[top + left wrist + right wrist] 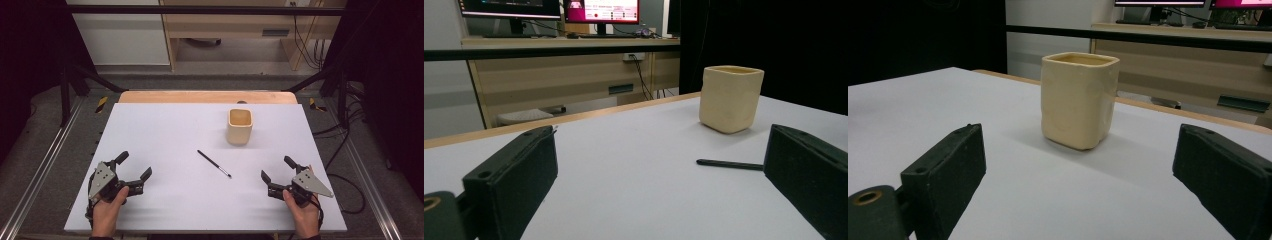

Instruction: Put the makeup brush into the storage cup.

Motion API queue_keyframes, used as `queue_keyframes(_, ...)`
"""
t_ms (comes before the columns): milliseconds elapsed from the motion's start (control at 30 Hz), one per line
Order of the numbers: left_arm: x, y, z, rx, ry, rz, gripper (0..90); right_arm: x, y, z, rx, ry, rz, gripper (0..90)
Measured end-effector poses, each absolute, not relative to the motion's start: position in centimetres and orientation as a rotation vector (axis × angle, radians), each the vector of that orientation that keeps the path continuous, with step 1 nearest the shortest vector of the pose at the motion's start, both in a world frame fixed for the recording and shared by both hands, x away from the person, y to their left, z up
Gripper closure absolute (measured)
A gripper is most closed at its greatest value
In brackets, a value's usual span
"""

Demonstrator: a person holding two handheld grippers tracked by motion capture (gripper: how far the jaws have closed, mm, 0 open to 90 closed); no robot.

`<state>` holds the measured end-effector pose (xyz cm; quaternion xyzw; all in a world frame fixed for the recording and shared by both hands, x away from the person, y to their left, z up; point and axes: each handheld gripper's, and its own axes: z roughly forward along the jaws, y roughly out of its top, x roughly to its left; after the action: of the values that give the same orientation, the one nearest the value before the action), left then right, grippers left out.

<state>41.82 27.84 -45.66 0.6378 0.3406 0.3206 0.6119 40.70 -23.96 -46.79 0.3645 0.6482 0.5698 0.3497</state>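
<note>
A cream square-sided cup stands upright on the white table top, right of centre toward the back. A thin black pen lies flat in front of it, slanting down to the right. My left gripper rests at the front left, held by a hand, jaws wide apart and empty. At the front right, a hand holds my right gripper, also open and empty. In the left gripper view the cup and pen lie ahead to the right. The right gripper view faces the cup between its jaws, well off.
A wooden strip borders the table's far edge. Black frame bars cross above the back. Cables trail off the right side. Beyond stand light wooden desks with monitors.
</note>
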Motion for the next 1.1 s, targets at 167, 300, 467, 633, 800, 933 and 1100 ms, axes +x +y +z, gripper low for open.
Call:
queue_keyframes(167,41.9,27.9,-45.8,1.461,0.798,0.732,0.8,40.7,-24.1,-47.1,0.948,1.666,1.448,6.7)
queue_keyframes(300,41.8,27.8,-45.8,1.465,0.795,0.732,0.7,40.8,-24.3,-47.3,0.969,1.66,1.443,6.5)
queue_keyframes(467,41.9,27.6,-46.0,1.47,0.798,0.724,0.7,40.9,-24.5,-47.3,0.98,1.646,1.442,5.3)
queue_keyframes(633,41.7,27.5,-45.9,1.482,0.79,0.741,0.7,40.9,-24.5,-47.2,0.992,1.645,1.437,4.9)
queue_keyframes(800,41.7,27.1,-45.8,1.504,0.782,0.757,0.6,41.2,-24.0,-46.9,0.999,1.691,1.384,3.9)
queue_keyframes(933,41.7,26.7,-45.8,1.518,0.768,0.761,0.6,41.4,-23.0,-45.8,0.993,1.781,1.329,3.7)
queue_keyframes(1100,42.0,26.3,-45.9,1.533,0.762,0.752,0.6,42.0,-21.8,-43.9,0.958,1.907,1.234,3.1)
